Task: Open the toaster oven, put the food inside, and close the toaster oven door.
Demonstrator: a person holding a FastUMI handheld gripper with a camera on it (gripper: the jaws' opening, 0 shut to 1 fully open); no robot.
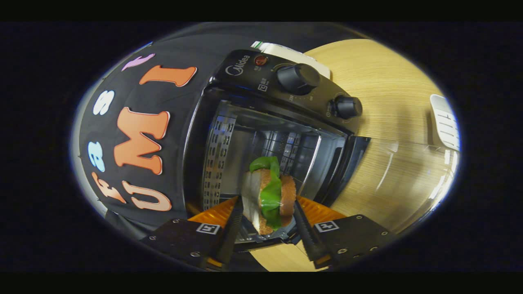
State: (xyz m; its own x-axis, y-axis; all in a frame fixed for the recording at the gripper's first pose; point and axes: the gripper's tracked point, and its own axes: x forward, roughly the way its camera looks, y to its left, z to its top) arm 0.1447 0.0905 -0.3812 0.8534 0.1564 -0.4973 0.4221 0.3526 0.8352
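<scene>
The hand-held gripper [264,228] sits nearest, its two fingers closed in on a sandwich [269,196] and pressing its two bread sides, so the food is gripped between them. The sandwich stands on edge, two brown slices with a green lettuce leaf [269,192] poking out above and running down the middle, and a pale filling on one side.

Just beyond the fingers lies the lowered door [261,239] of the toaster oven [229,122], its dark front edge showing under the sandwich. The door is down, so the opening step looks done. The sandwich is held at the mouth of the oven, roughly over the door and not clearly inside yet; whether it touches anything below cannot be told.

Past it, the oven cavity [278,143] stands open, with shiny metal walls, a perforated side panel [216,159] and slotted rails at the back. No food or tray is visible inside, though the floor of the cavity is largely hidden behind the sandwich.

The control panel with two dark knobs [298,78] runs along one side of the oven. The oven rests on a light wooden bench [388,102].

Left to do, by this view: carry the sandwich in, set it down, let go, draw back and shut the door.
</scene>
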